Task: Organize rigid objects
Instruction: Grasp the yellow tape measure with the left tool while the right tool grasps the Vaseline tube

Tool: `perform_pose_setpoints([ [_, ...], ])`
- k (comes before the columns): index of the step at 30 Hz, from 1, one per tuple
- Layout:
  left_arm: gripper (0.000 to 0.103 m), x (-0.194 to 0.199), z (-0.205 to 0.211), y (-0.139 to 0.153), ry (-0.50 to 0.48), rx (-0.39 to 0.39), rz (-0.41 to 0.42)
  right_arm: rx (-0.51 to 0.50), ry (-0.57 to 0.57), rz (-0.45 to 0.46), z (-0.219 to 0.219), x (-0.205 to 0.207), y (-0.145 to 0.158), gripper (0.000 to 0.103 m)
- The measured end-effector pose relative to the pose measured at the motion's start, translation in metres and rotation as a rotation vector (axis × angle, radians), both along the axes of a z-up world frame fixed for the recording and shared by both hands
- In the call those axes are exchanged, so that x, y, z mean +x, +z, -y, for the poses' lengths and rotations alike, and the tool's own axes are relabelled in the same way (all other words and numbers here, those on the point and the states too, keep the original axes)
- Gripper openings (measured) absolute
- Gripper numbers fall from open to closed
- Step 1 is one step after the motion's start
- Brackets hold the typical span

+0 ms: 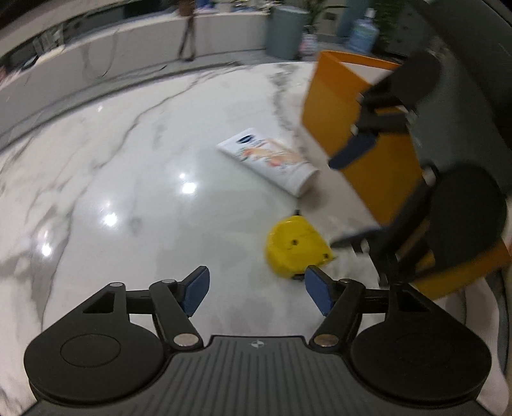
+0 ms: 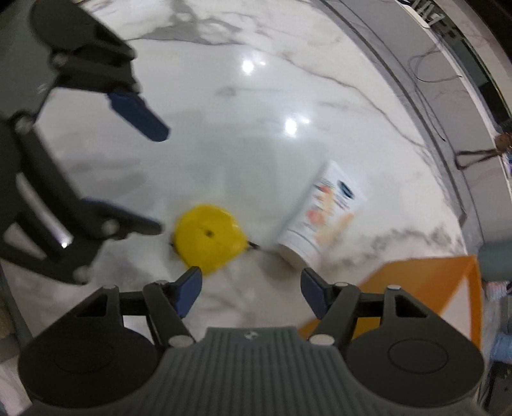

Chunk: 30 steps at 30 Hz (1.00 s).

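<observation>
A yellow tape measure (image 1: 296,246) lies on the white marble table (image 1: 144,179). It also shows in the right wrist view (image 2: 208,238). A white lotion tube (image 1: 272,160) lies beyond it, also in the right wrist view (image 2: 323,214). My left gripper (image 1: 256,289) is open and empty, just short of the tape measure. My right gripper (image 2: 251,291) is open and empty, above the table near the tape measure. The right gripper shows in the left wrist view (image 1: 348,195), the left one in the right wrist view (image 2: 150,179). Both views are motion-blurred.
An orange box (image 1: 348,118) stands at the right, behind my right gripper; it also shows in the right wrist view (image 2: 425,284). A grey bin (image 1: 284,30) and a water bottle (image 1: 363,33) stand beyond the table's far edge.
</observation>
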<state>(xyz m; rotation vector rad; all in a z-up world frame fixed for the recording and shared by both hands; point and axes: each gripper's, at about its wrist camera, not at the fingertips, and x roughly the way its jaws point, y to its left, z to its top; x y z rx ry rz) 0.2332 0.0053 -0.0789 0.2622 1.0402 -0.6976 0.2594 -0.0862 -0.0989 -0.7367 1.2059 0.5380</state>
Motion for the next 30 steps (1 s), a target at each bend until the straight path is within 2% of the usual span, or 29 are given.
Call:
perform_pose_setpoints([
  [3,0.084,-0.002,0.008,-0.005,-0.031,-0.014,0.003,-0.02,-0.028,0.016,0.007,0.006,0.002,0.059],
  [9,0.086,0.0,0.031,-0.015,-0.096,0.022,0.042,-0.003,-0.056,0.035,0.013,0.013,0.004,0.059],
  [13,0.086,0.005,0.037,-0.023,-0.097,0.011,0.021,0.021,-0.12,0.064,0.016,0.033,0.002,0.059],
  [16,0.08,0.007,0.04,-0.029,-0.113,0.006,0.003,0.044,-0.188,0.066,0.02,0.049,-0.001,0.06],
  [17,0.074,0.007,0.042,-0.031,-0.118,0.022,-0.001,0.048,-0.21,0.066,0.02,0.053,-0.002,0.061],
  [19,0.07,0.006,0.044,-0.032,-0.13,0.036,0.03,0.054,-0.255,0.059,0.023,0.063,-0.006,0.061],
  [21,0.066,0.009,0.045,-0.032,-0.125,0.034,0.026,0.069,-0.305,0.043,0.027,0.074,-0.011,0.061],
  [29,0.066,0.022,0.043,-0.032,-0.094,0.028,0.043,0.132,-0.463,-0.045,0.04,0.096,-0.029,0.061],
  [30,0.068,0.023,0.044,-0.033,-0.093,0.026,0.046,0.139,-0.472,-0.053,0.041,0.097,-0.031,0.06],
])
